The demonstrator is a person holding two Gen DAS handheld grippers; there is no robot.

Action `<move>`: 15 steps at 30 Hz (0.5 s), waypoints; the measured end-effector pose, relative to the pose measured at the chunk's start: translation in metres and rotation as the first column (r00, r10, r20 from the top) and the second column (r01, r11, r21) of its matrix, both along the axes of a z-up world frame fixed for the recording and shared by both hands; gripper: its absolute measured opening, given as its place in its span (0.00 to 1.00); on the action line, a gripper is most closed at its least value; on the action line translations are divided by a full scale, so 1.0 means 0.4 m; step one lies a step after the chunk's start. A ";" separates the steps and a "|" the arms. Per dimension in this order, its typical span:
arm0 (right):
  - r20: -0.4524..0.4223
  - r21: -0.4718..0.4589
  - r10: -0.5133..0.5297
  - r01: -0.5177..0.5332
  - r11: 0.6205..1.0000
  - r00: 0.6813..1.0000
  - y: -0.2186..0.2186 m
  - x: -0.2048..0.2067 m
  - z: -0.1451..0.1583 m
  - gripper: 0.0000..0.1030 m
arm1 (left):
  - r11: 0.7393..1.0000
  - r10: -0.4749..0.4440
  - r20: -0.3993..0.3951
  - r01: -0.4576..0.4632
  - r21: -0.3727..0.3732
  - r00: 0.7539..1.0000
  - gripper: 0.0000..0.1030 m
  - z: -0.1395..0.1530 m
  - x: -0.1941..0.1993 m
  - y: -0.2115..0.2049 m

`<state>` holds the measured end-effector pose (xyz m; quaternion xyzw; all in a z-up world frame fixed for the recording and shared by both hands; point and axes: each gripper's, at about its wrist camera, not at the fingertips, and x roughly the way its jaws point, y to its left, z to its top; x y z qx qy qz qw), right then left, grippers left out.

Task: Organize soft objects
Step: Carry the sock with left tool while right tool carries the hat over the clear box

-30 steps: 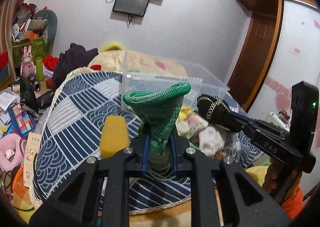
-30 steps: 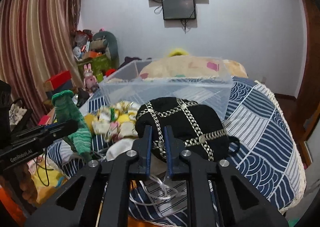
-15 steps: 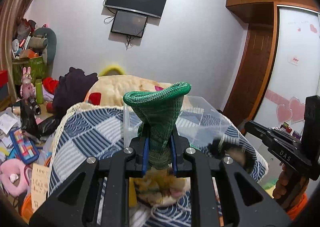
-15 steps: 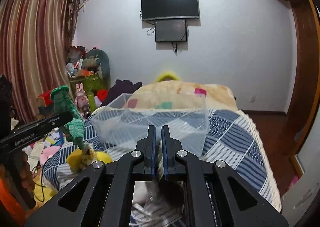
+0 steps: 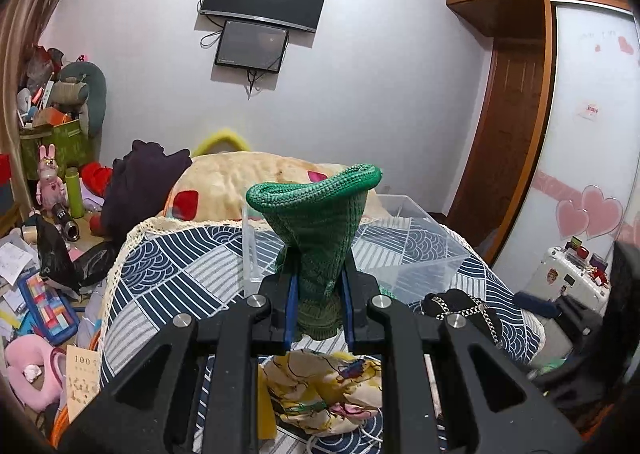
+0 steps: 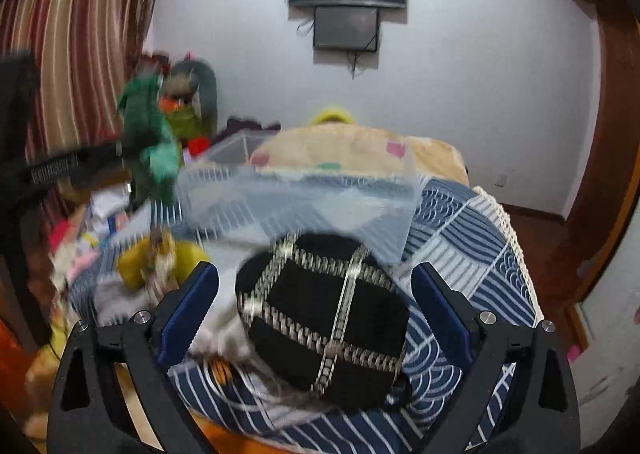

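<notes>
My left gripper point(image 5: 318, 306) is shut on a green knitted sock point(image 5: 320, 230) and holds it upright above the table; it also shows blurred in the right wrist view point(image 6: 150, 138). My right gripper point(image 6: 316, 308) is open, its jaws wide on either side of a black cap with chain trim point(image 6: 324, 318) that lies on the blue patterned cloth point(image 6: 480, 254). The cap also shows in the left wrist view point(image 5: 464, 308). A clear plastic box point(image 5: 404, 250) stands on the table beyond both grippers, and shows in the right wrist view point(image 6: 296, 194).
A pile of yellow and floral soft items point(image 5: 324, 394) lies below my left gripper and at the left in the right wrist view point(image 6: 152, 258). A bed with a cream blanket point(image 5: 256, 182) is behind the table. Clutter point(image 5: 40, 294) covers the floor at the left.
My right gripper has let go of the black cap and opened wide; the cap now lies on the cloth. My left gripper still holds the green sock, raised a little.
</notes>
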<state>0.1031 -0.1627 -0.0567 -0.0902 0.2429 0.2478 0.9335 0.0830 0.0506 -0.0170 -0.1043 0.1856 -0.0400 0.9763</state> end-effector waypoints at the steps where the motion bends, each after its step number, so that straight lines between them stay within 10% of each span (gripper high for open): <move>1: -0.011 -0.022 0.001 -0.001 1.000 1.000 0.004 0.004 -0.012 0.94 | 1.000 -0.001 -0.002 0.001 0.000 1.000 0.17 0.000 0.001 -0.002; 4: -0.055 -0.044 -0.025 0.023 0.999 0.998 0.004 0.028 -0.046 0.91 | 1.000 0.000 -0.001 0.001 0.005 1.000 0.17 0.001 0.000 -0.007; 15: -0.149 0.130 0.008 0.011 0.991 0.989 -0.075 0.072 -0.029 0.14 | 0.999 0.006 0.003 -0.006 0.032 1.000 0.17 0.006 0.004 -0.014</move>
